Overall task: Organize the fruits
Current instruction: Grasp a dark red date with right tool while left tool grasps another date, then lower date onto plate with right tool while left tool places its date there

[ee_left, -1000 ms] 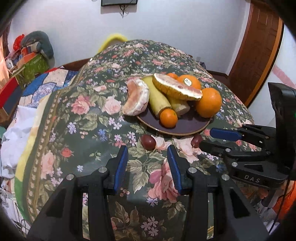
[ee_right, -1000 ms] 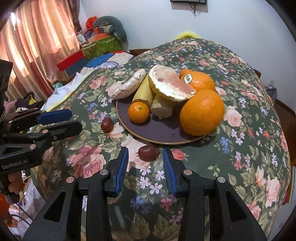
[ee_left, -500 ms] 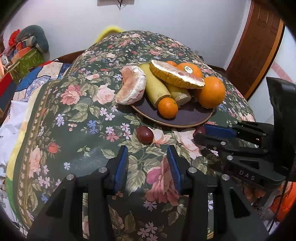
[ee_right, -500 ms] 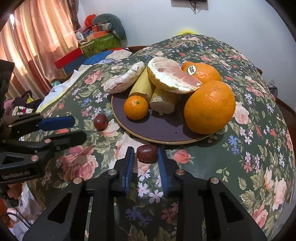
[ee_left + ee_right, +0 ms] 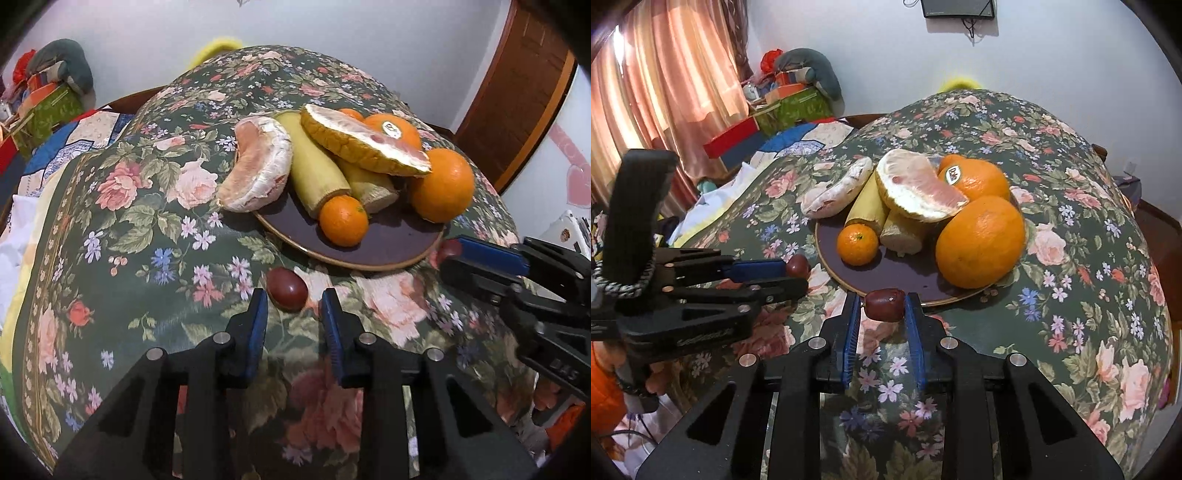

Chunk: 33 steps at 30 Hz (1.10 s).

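A dark round plate (image 5: 388,247) on the floral tablecloth holds oranges, a small mandarin (image 5: 343,220), pomelo pieces and banana-like pieces. A small dark red fruit (image 5: 287,292) lies on the cloth in front of the plate, between the tips of my open left gripper (image 5: 293,306), with gaps on both sides. A second dark red fruit (image 5: 885,304) sits between the pads of my right gripper (image 5: 882,308), which has narrowed around it; it looks lifted slightly off the cloth. The plate also shows in the right wrist view (image 5: 905,275).
The floral-covered table (image 5: 147,236) drops away at its near and left edges. Boxes and bedding (image 5: 783,107) are piled at the far left by a curtain. A wooden door (image 5: 524,85) stands at the right. A large orange (image 5: 980,242) sits at the plate's near right rim.
Both grippers moved forward onto the two red fruits. The right gripper narrowed around its fruit. The left gripper closed somewhat, its tips now flanking the other fruit.
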Each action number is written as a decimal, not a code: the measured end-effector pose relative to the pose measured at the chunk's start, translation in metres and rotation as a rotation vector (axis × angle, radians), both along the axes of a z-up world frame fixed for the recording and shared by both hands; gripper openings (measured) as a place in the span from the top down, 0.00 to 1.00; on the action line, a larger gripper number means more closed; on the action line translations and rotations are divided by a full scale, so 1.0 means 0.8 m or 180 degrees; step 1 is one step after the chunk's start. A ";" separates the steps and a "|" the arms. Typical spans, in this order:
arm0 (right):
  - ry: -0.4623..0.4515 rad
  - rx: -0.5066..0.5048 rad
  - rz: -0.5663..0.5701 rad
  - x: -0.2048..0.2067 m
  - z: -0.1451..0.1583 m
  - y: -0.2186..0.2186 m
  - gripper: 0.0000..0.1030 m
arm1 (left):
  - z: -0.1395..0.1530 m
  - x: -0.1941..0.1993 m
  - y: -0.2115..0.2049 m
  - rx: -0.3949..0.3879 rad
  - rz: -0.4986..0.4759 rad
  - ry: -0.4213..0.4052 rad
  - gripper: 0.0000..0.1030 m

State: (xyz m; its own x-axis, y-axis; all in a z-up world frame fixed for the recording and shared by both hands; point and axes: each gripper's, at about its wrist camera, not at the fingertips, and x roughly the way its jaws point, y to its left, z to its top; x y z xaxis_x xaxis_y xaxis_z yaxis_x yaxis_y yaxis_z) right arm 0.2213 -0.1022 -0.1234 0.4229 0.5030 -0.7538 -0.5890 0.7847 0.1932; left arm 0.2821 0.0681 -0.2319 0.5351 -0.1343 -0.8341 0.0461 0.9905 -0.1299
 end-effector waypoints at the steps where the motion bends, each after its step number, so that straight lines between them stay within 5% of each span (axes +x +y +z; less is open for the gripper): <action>1: -0.0002 0.0010 -0.0008 0.000 0.001 -0.002 0.78 | -0.001 0.003 0.001 -0.0011 -0.0004 0.0003 0.71; 7: -0.0011 0.0082 -0.0068 0.003 0.004 -0.008 0.78 | -0.003 0.013 0.000 0.0051 0.0035 -0.0021 0.79; 33: -0.0041 0.0029 -0.0055 0.021 -0.003 0.009 0.78 | 0.037 0.017 -0.014 -0.0007 -0.0108 -0.0295 0.80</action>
